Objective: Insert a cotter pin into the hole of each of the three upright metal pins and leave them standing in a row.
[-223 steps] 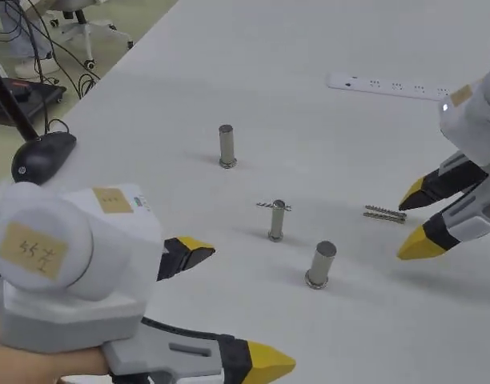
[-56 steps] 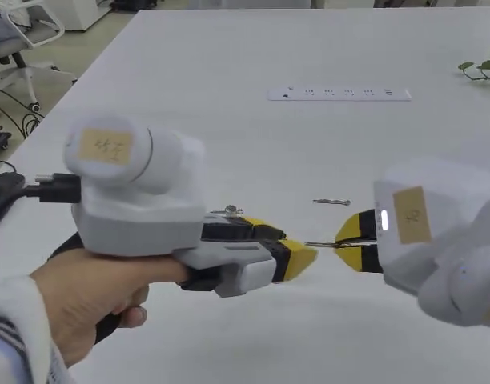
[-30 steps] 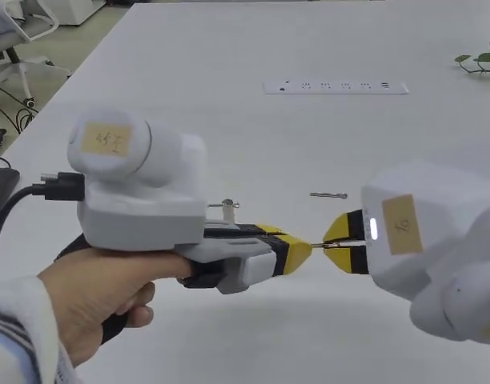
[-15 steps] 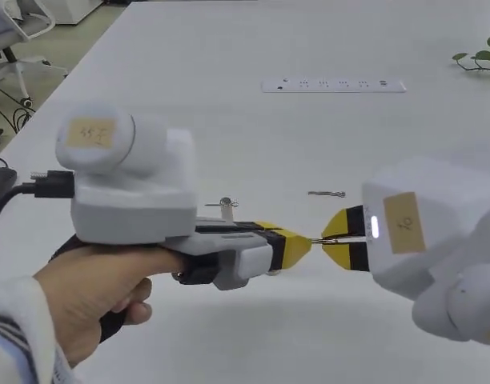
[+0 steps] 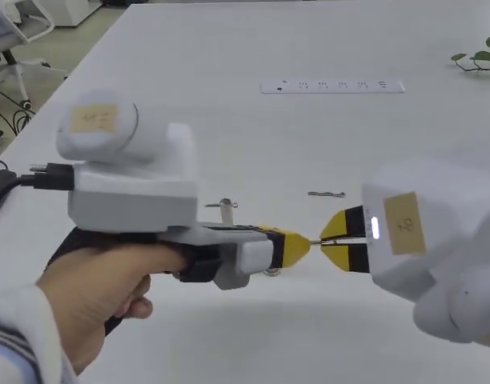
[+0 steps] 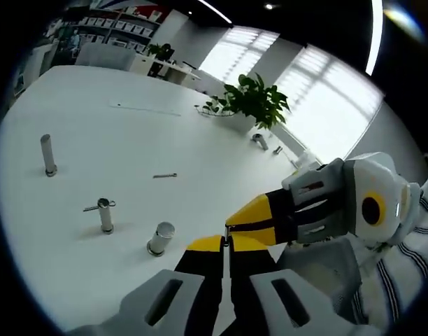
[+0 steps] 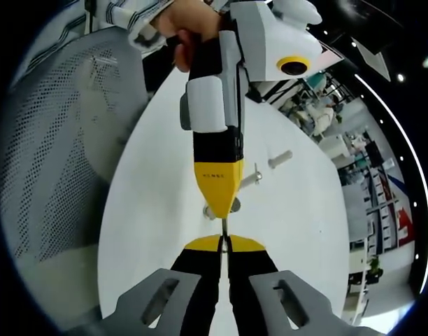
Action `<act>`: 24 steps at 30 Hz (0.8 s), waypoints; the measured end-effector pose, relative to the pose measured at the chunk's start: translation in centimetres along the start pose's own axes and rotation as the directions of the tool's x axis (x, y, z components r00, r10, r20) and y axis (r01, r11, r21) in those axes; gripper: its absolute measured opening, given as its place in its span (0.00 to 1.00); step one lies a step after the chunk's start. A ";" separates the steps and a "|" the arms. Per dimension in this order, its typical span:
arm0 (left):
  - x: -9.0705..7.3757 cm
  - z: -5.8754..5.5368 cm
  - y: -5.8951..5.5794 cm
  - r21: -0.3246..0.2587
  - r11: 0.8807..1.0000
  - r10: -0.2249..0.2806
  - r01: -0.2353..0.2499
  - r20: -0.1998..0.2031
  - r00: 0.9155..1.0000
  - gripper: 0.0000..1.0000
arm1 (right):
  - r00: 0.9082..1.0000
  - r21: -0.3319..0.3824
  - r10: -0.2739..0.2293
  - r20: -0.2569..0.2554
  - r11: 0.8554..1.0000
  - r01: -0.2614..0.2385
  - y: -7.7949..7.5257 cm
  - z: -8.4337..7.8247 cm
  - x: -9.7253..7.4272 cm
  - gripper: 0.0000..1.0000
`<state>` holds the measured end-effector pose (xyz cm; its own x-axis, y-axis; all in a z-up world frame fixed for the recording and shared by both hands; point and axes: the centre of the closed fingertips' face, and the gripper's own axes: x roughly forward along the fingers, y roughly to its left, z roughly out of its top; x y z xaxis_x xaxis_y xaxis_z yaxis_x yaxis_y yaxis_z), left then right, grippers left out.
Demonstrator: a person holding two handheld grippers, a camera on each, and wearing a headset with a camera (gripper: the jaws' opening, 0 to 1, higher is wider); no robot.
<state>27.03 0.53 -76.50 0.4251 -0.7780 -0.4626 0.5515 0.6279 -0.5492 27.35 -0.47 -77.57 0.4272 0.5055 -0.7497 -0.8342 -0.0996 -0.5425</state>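
Observation:
A thin cotter pin (image 5: 315, 241) bridges the two gripper tips above the table. My right gripper (image 5: 322, 238) is shut on one end of it (image 7: 224, 225). My left gripper (image 5: 307, 243), in a hand, meets it tip to tip and is shut on the other end. In the left gripper view its jaws (image 6: 227, 243) are shut just below the right gripper (image 6: 233, 224). Three metal pins stand on the table: a plain one (image 6: 46, 154), one with a cotter pin through it (image 6: 104, 213), and a thick one (image 6: 160, 238).
A loose cotter pin (image 5: 326, 194) lies on the white table (image 5: 229, 120) beyond the grippers. A white power strip (image 5: 333, 86) lies farther back, and a plant (image 5: 477, 56) sits at the far right edge.
Since 7.4 s ago the right gripper has taken up a cotter pin and both grippers have come together. Over the last second the left tip has closed the small gap to the pin.

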 end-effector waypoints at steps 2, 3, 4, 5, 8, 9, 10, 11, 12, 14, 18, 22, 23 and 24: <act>0.1 -0.1 0.0 0.011 1.000 0.002 -0.002 -0.008 1.000 0.00 | 1.000 -0.005 0.006 -0.002 1.000 -0.006 0.1 0.0 0.1 0.03; 0.1 -0.1 0.0 0.014 1.000 0.002 -0.002 -0.009 1.000 0.00 | 1.000 -0.008 0.006 -0.003 1.000 -0.006 0.1 -0.1 0.1 0.03; 0.1 -0.1 0.0 0.016 1.000 0.002 -0.002 -0.009 1.000 0.00 | 1.000 -0.009 0.006 -0.002 1.000 -0.006 0.1 -0.1 0.1 0.03; 0.1 -0.1 0.0 0.017 1.000 0.001 -0.001 -0.008 1.000 0.00 | 1.000 -0.010 0.003 -0.002 1.000 -0.003 0.1 -0.1 0.1 0.03; 0.1 -0.1 -0.1 0.020 1.000 -0.005 0.005 -0.011 1.000 0.00 | 1.000 -0.008 0.006 0.005 1.000 -0.006 0.1 -0.1 0.0 0.03; 0.1 -0.2 -0.1 0.020 1.000 -0.009 0.010 -0.017 1.000 0.00 | 1.000 -0.004 0.015 0.002 1.000 -0.015 0.2 -0.2 -0.1 0.03; 0.1 -0.2 -0.2 0.026 1.000 -0.011 0.012 -0.019 1.000 0.00 | 1.000 -0.006 0.018 0.002 1.000 -0.018 0.3 -0.2 -0.1 0.03; 0.1 -0.2 -0.2 0.031 0.999 -0.012 0.013 -0.019 1.000 0.00 | 1.000 -0.017 0.022 0.008 1.000 -0.022 0.4 -0.2 -0.1 0.04; 0.0 -0.3 -0.2 0.032 0.999 -0.014 0.015 -0.023 1.000 0.00 | 1.000 -0.027 0.024 0.010 0.999 -0.024 0.4 -0.2 -0.1 0.06; -0.1 -0.5 -0.1 0.040 0.999 -0.009 0.011 -0.030 1.000 0.00 | 1.000 -0.027 0.021 -0.008 0.999 -0.021 0.4 -0.7 -0.1 0.13; -0.4 -1.0 0.1 0.048 0.999 -0.004 0.005 -0.040 0.999 0.00 | 1.000 -0.018 0.031 -0.006 0.999 -0.031 0.7 -1.0 -0.2 0.18; -0.5 -1.0 0.2 0.069 0.998 -0.005 0.008 -0.042 0.999 0.00 | 0.996 0.087 0.079 0.041 0.993 -0.083 1.4 -0.9 -0.3 0.22; -0.6 -1.1 0.1 0.089 0.996 -0.006 0.010 -0.046 0.999 0.00 | 0.992 0.142 0.114 0.052 0.983 -0.120 1.8 -1.1 -0.4 0.23; -0.7 -1.0 0.1 0.115 0.993 -0.005 0.010 -0.043 0.999 0.00 | 0.988 0.189 0.138 0.065 0.971 -0.148 2.1 -1.1 -0.5 0.24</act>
<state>26.09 1.15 -76.93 0.3908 -0.7797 -0.4893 0.6347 0.6132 -0.4702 25.75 -1.89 -78.80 0.2845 0.5416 -0.7911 -0.9388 -0.0096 -0.3442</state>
